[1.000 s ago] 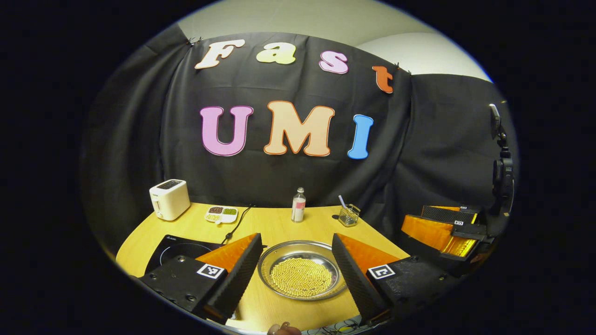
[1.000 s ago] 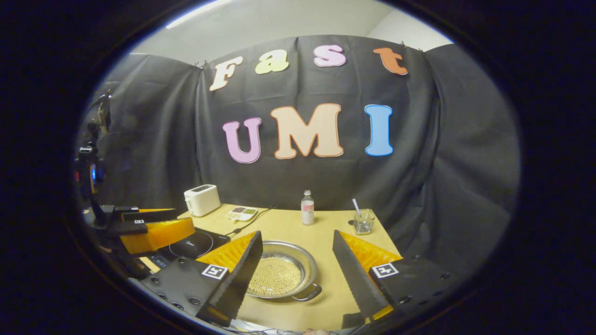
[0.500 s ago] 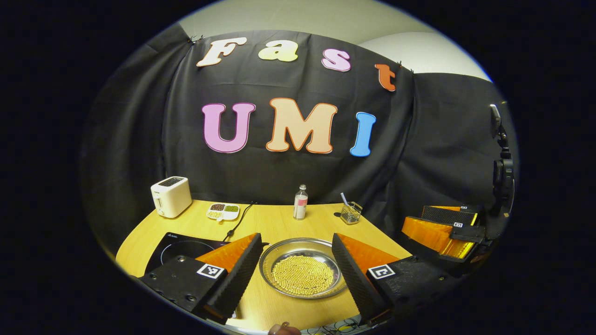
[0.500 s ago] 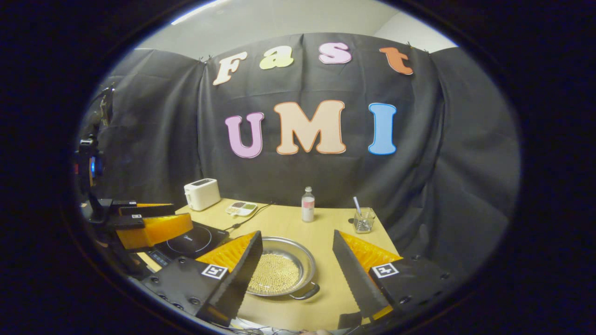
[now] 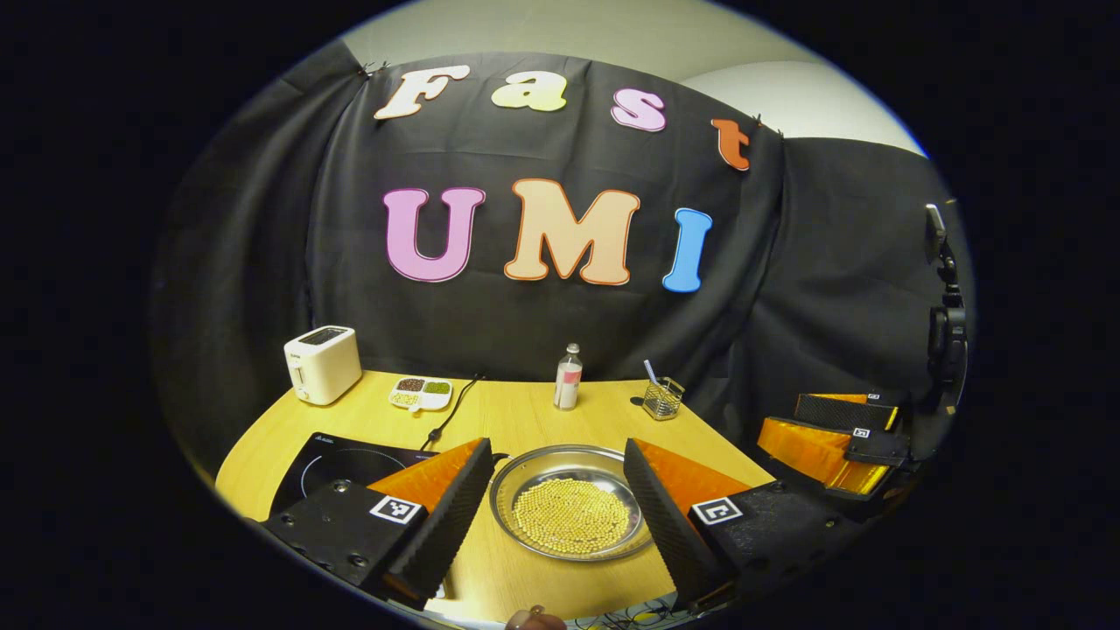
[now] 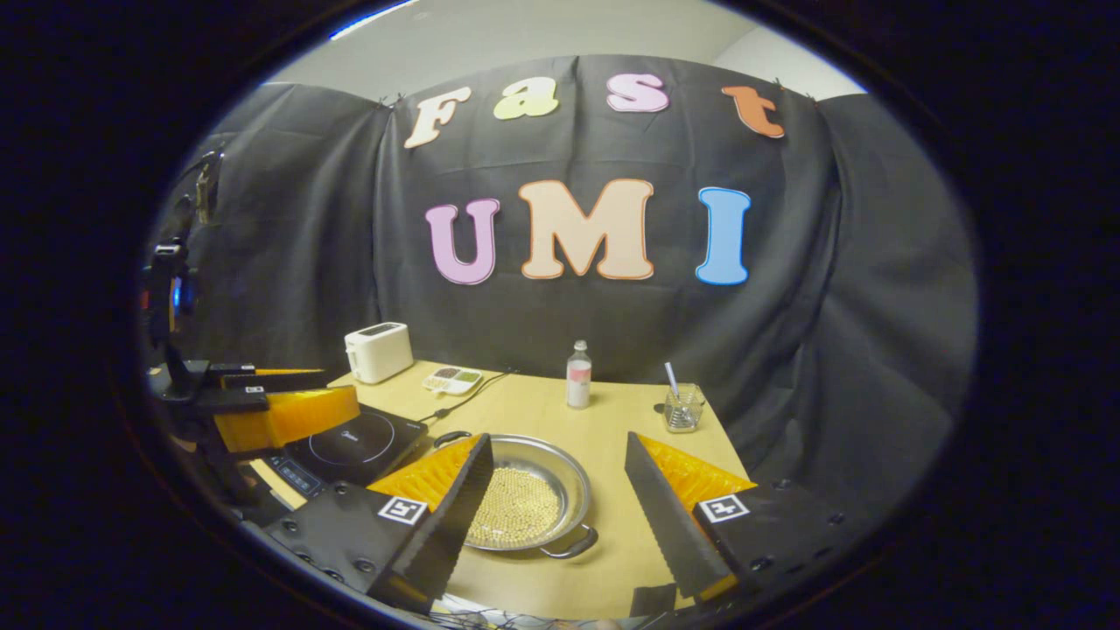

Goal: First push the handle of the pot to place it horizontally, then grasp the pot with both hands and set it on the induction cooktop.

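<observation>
On the table (image 5: 525, 420) we see the pot (image 5: 570, 514) near the front edge, with the cooktop (image 5: 337, 459) just to its left. Along the back stand a toaster (image 5: 322, 364) far left, then a tray (image 5: 421, 394), a bottle (image 5: 567, 378) behind the pot, and a glass (image 5: 662, 399) to the right.

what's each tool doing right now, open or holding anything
Left tool: open, holding nothing, fingers either side of the pot in its view.
Right tool: open, holding nothing.
</observation>
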The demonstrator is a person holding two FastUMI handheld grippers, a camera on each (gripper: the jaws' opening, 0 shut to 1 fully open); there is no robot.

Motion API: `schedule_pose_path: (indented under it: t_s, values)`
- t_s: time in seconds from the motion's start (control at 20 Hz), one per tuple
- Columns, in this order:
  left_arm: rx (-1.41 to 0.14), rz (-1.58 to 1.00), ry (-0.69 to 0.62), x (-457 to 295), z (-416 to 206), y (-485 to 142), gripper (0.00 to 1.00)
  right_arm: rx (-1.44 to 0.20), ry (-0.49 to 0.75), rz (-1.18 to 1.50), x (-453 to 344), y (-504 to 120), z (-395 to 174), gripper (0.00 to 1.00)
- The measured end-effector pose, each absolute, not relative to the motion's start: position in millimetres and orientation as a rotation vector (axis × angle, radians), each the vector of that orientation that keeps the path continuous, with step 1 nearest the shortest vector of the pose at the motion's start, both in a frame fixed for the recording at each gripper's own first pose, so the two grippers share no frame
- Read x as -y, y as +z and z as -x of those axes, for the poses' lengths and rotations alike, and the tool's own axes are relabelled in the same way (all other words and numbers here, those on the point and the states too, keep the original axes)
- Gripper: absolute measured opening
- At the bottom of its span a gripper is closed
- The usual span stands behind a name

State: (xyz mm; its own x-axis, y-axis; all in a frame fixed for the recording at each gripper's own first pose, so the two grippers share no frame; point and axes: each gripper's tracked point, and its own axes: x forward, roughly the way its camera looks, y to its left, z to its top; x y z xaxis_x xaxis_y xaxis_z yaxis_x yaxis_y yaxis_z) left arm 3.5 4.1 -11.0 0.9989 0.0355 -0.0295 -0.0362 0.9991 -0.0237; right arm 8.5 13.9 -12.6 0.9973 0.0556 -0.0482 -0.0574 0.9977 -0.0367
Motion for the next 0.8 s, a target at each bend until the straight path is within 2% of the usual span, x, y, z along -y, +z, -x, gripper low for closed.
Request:
schedule_pose_path:
  t_s: [0.4,0.75,0.8]
  values:
    - [-0.023,0.014,0.022,-3,-5,-8,0.97,-0.055,0.049,0.012,-13,-14,-8,0.97]
    - [-0.028,0.001,-0.001,1,-5,-8,0.97,-0.092,0.007,0.003,-6,-25,-2,0.51]
    - [-0.027,0.001,-0.006,2,-5,-7,0.97,-0.096,0.007,-0.002,-7,-25,-1,0.50]
